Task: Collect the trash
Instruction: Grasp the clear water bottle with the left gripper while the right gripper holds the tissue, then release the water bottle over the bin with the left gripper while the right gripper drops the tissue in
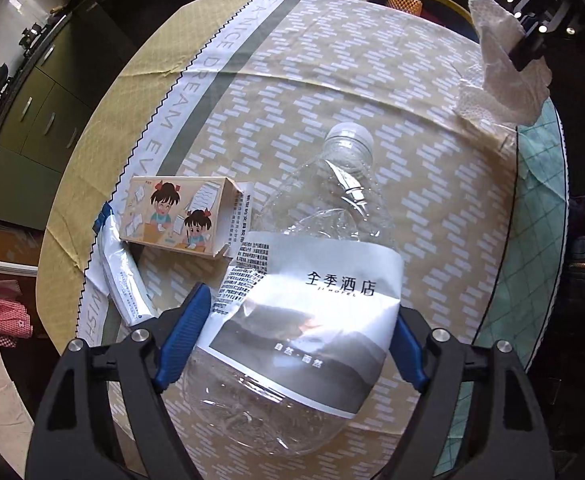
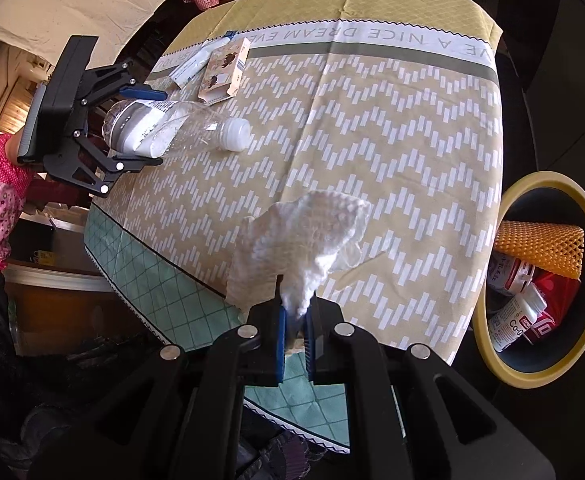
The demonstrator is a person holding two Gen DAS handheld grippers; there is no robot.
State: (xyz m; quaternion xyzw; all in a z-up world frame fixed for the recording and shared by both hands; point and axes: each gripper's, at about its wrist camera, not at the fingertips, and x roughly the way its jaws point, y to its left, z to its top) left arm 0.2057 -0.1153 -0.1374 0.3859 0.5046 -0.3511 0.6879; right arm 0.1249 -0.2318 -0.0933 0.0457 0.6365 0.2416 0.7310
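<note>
Right gripper point(image 2: 295, 322) is clamped on a crumpled white tissue point(image 2: 304, 236), lifted above the tablecloth point(image 2: 392, 120) near the table's lower edge; the yellow-rimmed bin point(image 2: 488, 216) sits at right of the right-wrist frame, off the table, so the right arm is the nearer one for a drop. Left gripper point(image 1: 292, 340) straddles the clear plastic bottle point(image 1: 304, 280), blue pads against its label, long axis running from the gripper toward the cap at frame centre. Bin already holds an orange foam net point(image 2: 540, 248), a white bottle point(image 2: 516, 316) and red packaging point(image 2: 552, 300); cartoon box point(image 1: 176, 216) and white sachet point(image 1: 124, 280) lie at left on the table.
</note>
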